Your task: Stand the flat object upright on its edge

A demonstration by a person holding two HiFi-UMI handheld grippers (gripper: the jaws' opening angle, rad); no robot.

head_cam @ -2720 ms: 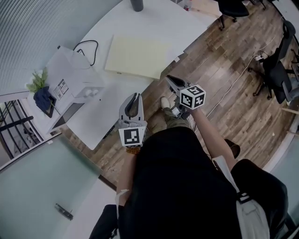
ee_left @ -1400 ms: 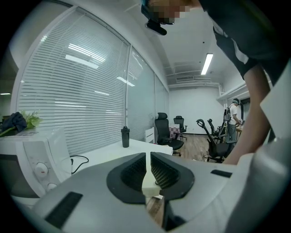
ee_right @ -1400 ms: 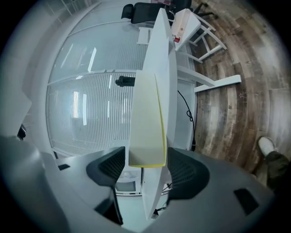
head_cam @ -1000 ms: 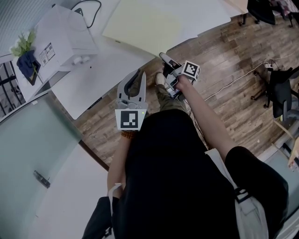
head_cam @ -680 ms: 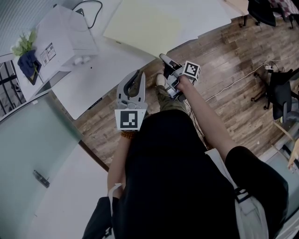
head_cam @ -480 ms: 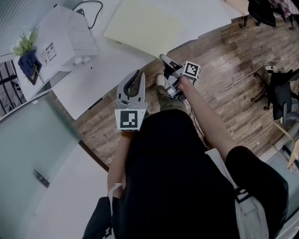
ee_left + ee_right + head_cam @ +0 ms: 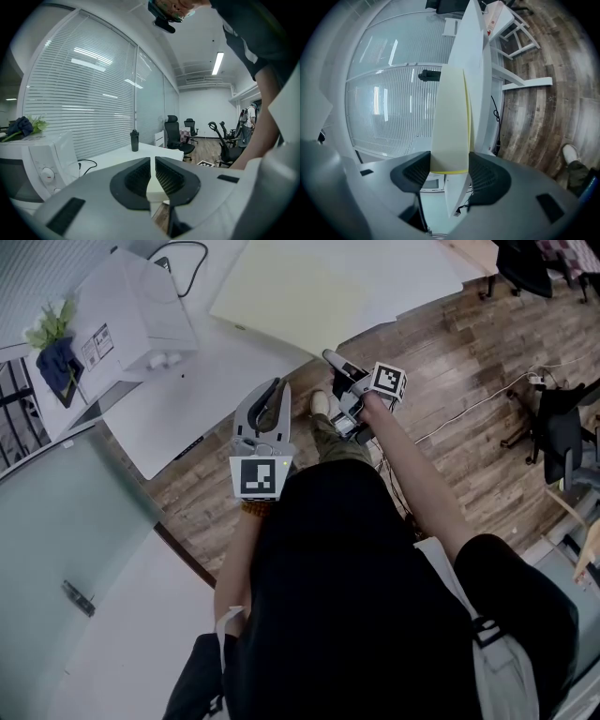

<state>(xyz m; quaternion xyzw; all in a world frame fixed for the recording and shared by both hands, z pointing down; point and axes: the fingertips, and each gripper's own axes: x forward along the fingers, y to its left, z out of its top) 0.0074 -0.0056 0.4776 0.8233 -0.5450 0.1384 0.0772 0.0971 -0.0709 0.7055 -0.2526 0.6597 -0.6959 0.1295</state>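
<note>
Label on the white box [image 7: 131, 306] was too small to read. The yellow pad [image 7: 291, 292] lay flat by the bench's [image 7: 216, 381] near edge. The right tool [image 7: 329, 356] stood wide, jaws just closing, the pad's edge in their gap but ungripped. The left tool [image 7: 278, 382] was clenched, empty.

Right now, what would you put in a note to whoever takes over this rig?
Left gripper: jaws shut, nothing in them.
Right gripper: rolled on its side, jaws wide apart though they have just been closing a little. The near edge of the pale yellow board shows in the gap; the pads do not seem to press on it.
Board: lying flat on the white table.
Done: the approach only.
Left: grip the edge, tip the board up, stand it on its edge.
</note>
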